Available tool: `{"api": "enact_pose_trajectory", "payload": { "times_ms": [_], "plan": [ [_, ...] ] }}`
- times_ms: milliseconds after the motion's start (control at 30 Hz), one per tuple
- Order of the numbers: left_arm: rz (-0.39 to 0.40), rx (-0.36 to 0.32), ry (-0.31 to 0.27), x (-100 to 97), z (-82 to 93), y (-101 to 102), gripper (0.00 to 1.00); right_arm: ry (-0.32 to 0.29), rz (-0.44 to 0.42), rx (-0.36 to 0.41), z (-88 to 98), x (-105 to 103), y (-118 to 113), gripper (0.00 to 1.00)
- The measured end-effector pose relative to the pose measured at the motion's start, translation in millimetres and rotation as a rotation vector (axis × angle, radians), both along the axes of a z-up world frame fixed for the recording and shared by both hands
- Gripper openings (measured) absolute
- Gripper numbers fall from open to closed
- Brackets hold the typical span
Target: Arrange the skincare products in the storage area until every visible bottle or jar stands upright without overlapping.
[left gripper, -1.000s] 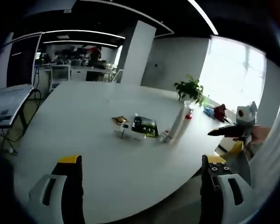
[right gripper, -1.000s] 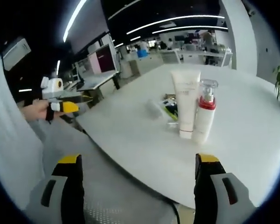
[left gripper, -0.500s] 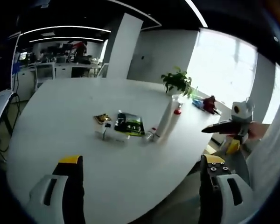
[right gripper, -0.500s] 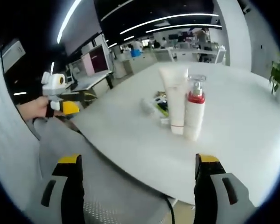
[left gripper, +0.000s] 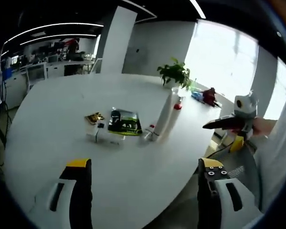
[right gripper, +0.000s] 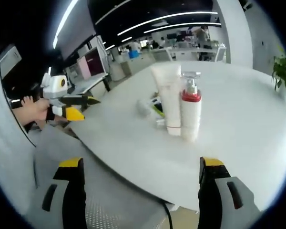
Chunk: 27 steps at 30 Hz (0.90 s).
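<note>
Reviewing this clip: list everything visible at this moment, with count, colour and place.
Table: one, white, round-edged, carrying all products.
Tube: one, white, upright, beside the pump bottle.
Pump bottle: one, white with red collar, upright at the table's near edge.
Sachet: one, dark green and black, lying flat mid-table.
Small items: a few, white and gold, lying beside the sachet; too small to identify.
Potted plant: one, green, far edge of the table.
Left gripper: yellow-tipped jaws apart, empty.
Right gripper: yellow-tipped jaws apart, empty.
</note>
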State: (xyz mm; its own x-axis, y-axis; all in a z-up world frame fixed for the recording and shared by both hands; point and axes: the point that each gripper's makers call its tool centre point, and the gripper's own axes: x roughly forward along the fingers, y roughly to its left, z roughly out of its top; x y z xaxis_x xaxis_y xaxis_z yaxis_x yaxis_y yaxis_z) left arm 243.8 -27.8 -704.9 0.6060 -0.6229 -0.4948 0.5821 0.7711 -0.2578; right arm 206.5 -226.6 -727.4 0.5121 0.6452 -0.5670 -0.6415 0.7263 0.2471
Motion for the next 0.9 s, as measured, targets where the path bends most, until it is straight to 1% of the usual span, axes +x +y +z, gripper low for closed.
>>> {"api": "enact_pose_trajectory", "payload": {
  "times_ms": [100,233,400,500,533,567,600,633,667,733,867,900],
  "plan": [
    [-0.037,0.031,0.01,4.0,-7.0,-6.4,0.81,0.008,-0.011,0.004,-4.1,1.7,-1.3,0.99],
    [-0.081,0.051,0.018,10.2,-13.6,-14.8,0.78,0.02,-0.028,0.009,-6.7,1.3,-2.4,0.99],
    [-0.155,0.072,-0.01,21.2,-16.3,-34.9,0.71,0.038,-0.054,0.014,-9.4,-1.5,-3.5,0.99],
    [-0.205,0.097,-0.026,31.8,-22.6,-44.8,0.68,0.048,-0.064,0.015,-12.6,-2.8,-4.3,0.99],
    [-0.209,0.101,-0.026,32.8,-23.4,-46.0,0.66,0.053,-0.067,0.013,-14.2,-3.2,-4.7,0.99],
    [-0.218,0.112,-0.03,39.0,-26.4,-45.6,0.64,0.057,-0.07,0.011,-15.6,-3.6,-5.2,0.99],
    [-0.225,0.117,-0.031,43.4,-28.4,-48.0,0.62,0.061,-0.077,0.012,-17.4,-3.6,-6.0,0.99],
    [-0.232,0.117,-0.035,43.9,-27.1,-53.2,0.61,0.063,-0.082,0.013,-18.3,-3.5,-6.2,0.99],
    [-0.237,0.114,-0.039,45.4,-26.5,-57.4,0.6,0.066,-0.086,0.016,-19.6,-3.6,-6.2,0.99],
    [-0.248,0.111,-0.036,51.5,-30.8,-62.8,0.6,0.07,-0.088,0.017,-21.4,-3.4,-6.1,0.99],
    [-0.282,0.126,-0.035,60.4,-37.7,-75.6,0.57,0.075,-0.094,0.024,-22.0,-1.6,-3.9,0.99],
    [-0.285,0.131,-0.032,65.4,-42.1,-76.8,0.57,0.076,-0.094,0.026,-22.0,-0.8,-3.1,0.99]
  ]
}}
